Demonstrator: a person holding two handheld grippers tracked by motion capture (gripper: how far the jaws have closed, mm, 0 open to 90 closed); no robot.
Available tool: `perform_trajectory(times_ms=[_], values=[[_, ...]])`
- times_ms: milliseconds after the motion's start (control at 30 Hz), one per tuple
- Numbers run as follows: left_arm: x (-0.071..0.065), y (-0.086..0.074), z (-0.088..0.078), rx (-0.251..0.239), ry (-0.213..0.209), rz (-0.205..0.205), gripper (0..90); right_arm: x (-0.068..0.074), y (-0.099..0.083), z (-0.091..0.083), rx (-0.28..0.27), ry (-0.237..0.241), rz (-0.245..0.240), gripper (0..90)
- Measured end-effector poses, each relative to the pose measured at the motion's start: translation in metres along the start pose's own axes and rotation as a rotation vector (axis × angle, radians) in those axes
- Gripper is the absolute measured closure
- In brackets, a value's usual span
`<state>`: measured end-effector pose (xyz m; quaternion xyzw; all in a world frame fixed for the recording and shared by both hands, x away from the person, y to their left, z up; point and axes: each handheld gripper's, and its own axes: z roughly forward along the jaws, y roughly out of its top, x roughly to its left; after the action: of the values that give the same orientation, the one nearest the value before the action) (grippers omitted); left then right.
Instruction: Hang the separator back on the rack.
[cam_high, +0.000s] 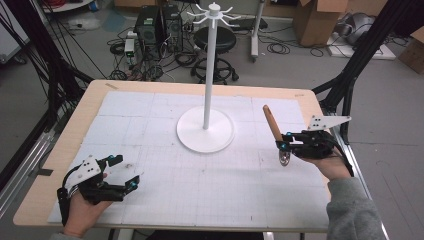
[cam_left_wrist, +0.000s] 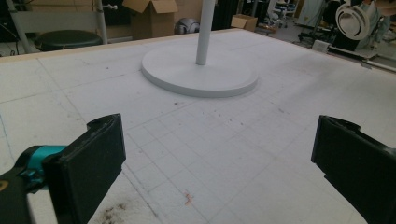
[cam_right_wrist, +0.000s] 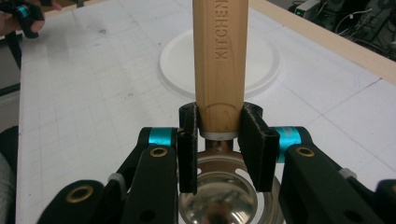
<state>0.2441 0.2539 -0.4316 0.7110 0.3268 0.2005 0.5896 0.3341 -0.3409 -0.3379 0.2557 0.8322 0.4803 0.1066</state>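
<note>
My right gripper (cam_high: 284, 143) (cam_right_wrist: 219, 136) is shut on a utensil near the table's right edge, clamping the lower end of its wooden handle (cam_high: 271, 121) (cam_right_wrist: 218, 60). The handle points up and away, and the shiny metal head (cam_high: 284, 159) (cam_right_wrist: 219, 196), pierced with holes, hangs below the jaws. At the centre of the table stands a tall white pole stand (cam_high: 208, 75) with hook arms at the top and a round base (cam_high: 205, 131) (cam_left_wrist: 201, 77) (cam_right_wrist: 266, 65). My left gripper (cam_high: 127, 171) (cam_left_wrist: 219, 154) rests at the front left, open with nothing between its jaws.
A white gridded mat (cam_high: 165, 195) covers the wooden table (cam_high: 70, 150). Beyond the far edge are a black stool (cam_high: 215, 40), computer cases (cam_high: 157, 27), cables and cardboard boxes (cam_high: 315, 20). Black frame posts (cam_high: 350, 75) stand at both sides.
</note>
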Motion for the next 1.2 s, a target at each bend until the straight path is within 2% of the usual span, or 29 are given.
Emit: perform_trajectory(times_ms=[633, 833, 1200], values=[[0.000, 0.000, -0.001, -0.002, -0.001, 0.001, 3.5, 0.008, 0.027, -0.005, -0.073, -0.049, -0.012, 69.8], [0.000, 0.000, 0.000, -0.002, -0.001, 0.001, 3.4, 0.010, 0.036, -0.006, -0.102, -0.080, -0.014, 69.8], [-0.001, 0.000, -0.001, -0.004, -0.003, -0.002, 3.4, 0.016, 0.054, -0.001, -0.134, -0.093, -0.033, 69.8]])
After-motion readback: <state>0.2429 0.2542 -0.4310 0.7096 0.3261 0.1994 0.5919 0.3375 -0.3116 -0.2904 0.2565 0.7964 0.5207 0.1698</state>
